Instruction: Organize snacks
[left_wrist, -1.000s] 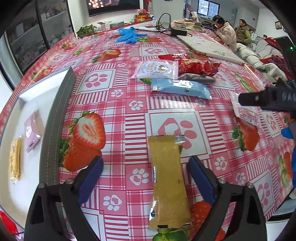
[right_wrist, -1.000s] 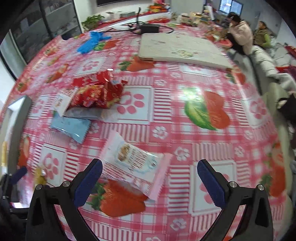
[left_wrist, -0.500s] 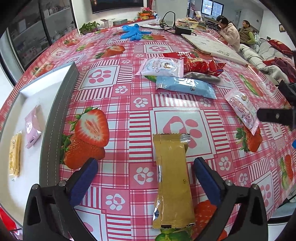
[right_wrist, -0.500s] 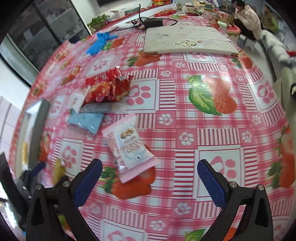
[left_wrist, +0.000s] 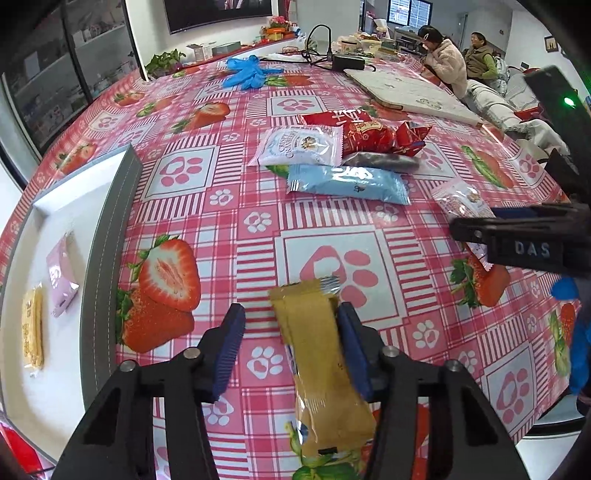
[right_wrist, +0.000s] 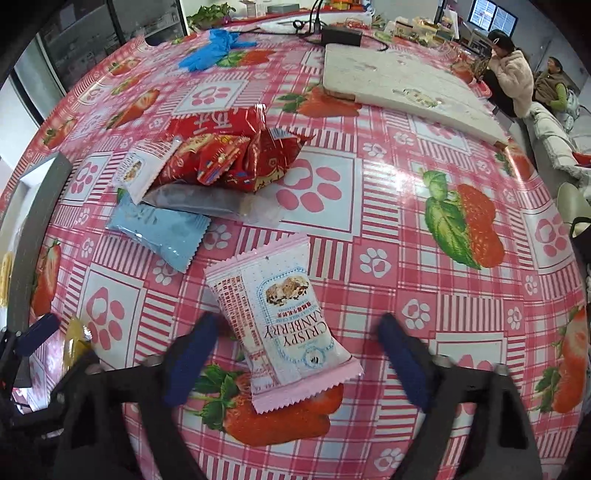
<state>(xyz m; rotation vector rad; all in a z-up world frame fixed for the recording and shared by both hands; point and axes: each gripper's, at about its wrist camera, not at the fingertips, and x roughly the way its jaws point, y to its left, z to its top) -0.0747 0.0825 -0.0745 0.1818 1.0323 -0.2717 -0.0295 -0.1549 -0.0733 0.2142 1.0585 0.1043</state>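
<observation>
In the left wrist view my left gripper (left_wrist: 291, 347) is open, partly narrowed around a yellow snack bar (left_wrist: 325, 373) lying on the tablecloth; the right pad touches it, the left pad stands apart. A grey-rimmed white tray (left_wrist: 110, 236) at left holds a pink packet (left_wrist: 61, 275) and a yellow packet (left_wrist: 32, 339). In the right wrist view my right gripper (right_wrist: 295, 362) is open over a pink cranberry crisp packet (right_wrist: 284, 317) lying between its fingers. Behind it lie a blue packet (right_wrist: 159, 232), a grey packet (right_wrist: 207, 201) and red packets (right_wrist: 229, 155).
A white foam board (right_wrist: 406, 81) and blue gloves (right_wrist: 212, 48) lie at the far side of the table. A black power adapter with cable (right_wrist: 340, 35) sits beyond. Two people (left_wrist: 461, 62) sit at the far right. The table edge runs close at the right.
My left gripper's jaws have narrowed around the yellow bar. My right gripper has come down closer over the cranberry packet, which now lies between its fingers.
</observation>
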